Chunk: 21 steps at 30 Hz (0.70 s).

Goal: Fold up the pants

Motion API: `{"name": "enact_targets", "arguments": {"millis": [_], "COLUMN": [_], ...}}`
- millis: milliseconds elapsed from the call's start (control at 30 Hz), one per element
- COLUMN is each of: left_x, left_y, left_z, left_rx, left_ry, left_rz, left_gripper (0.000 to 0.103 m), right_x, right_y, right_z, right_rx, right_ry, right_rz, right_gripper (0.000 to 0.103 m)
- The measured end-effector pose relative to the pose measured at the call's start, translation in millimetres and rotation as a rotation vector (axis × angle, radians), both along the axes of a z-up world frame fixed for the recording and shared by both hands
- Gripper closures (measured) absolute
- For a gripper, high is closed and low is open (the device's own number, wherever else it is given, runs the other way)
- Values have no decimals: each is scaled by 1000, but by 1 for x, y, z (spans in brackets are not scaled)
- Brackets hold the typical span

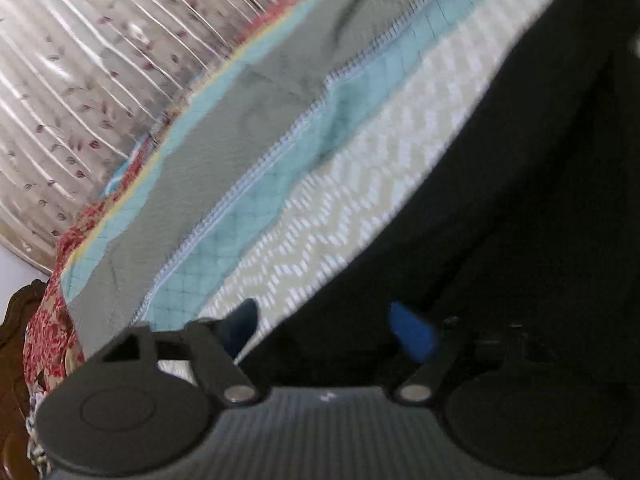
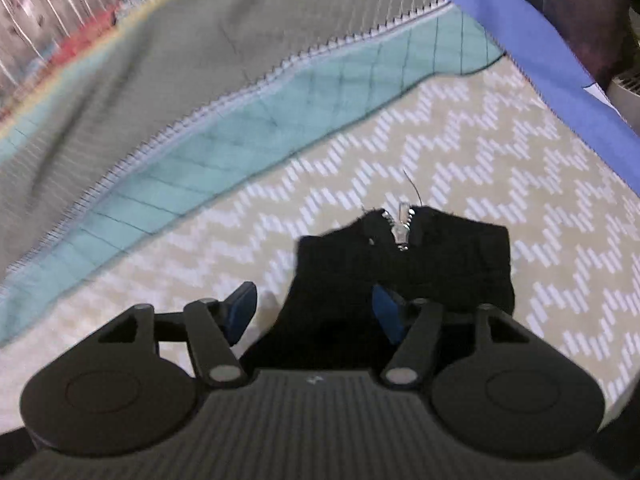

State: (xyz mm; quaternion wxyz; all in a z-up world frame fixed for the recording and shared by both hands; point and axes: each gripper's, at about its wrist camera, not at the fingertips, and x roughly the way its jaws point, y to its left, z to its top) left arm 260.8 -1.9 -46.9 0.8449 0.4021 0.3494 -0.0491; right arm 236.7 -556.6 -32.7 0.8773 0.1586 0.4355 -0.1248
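Observation:
The black pants [image 1: 500,184] lie on a beige chevron-patterned sheet [image 1: 360,184] and fill the right of the left wrist view. My left gripper [image 1: 328,328] hovers over their edge with the jaws apart. One blue pad [image 1: 244,320] is over the sheet and the other over the black cloth. In the right wrist view the pants' waist [image 2: 460,264], with its silver zipper [image 2: 402,228], sits between the fingers of my right gripper [image 2: 314,308]. Its jaws are apart, and a strip of sheet shows between the left pad [image 2: 242,308] and the cloth.
A grey and teal quilt [image 1: 224,168] with zigzag stitching lies beyond the sheet. Behind it are a floral curtain [image 1: 80,80], a red floral cloth [image 1: 52,320] and dark wooden furniture [image 1: 16,320]. A blue band [image 2: 540,56] crosses the right wrist view's upper right.

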Motion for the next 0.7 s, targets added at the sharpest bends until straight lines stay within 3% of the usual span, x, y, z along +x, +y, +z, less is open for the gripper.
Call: {"name": "enact_targets", "arguments": {"millis": [33,67,200,333,433,533,633,700], "left_x": [3,6,3,5,18,38,63,71], "left_y": [1,2,15,26,34,37,43,47], "left_z": [-6,-10,4,28,47,49,34,24], "left_rx": [16,12,-96,-199,-331,-401,-451,-475], "left_ry": [22,38,-12,-79,-69,-40,33,78], "left_rz": [16,39,77,121,186,278,410,472], "left_gripper": [74,86,90,90,91,90,83,78], "right_x": [-3,-8,-53,-75,-63,-29,4,1], "right_y": [0,-8,-58,-105,-112,-101,-92,-85], "right_z": [1,5,42,74,92,92,80,75], "right_rx": [-19,16,138,231,236,254,272,206], "right_ry": [-29,-73,-340,-480,-480,-476,-438,-392], "right_rz": [3,-7,-146,-223,-239,-256,-223,-254], "right_gripper": [86,96,96,96,96,95,84,63]}}
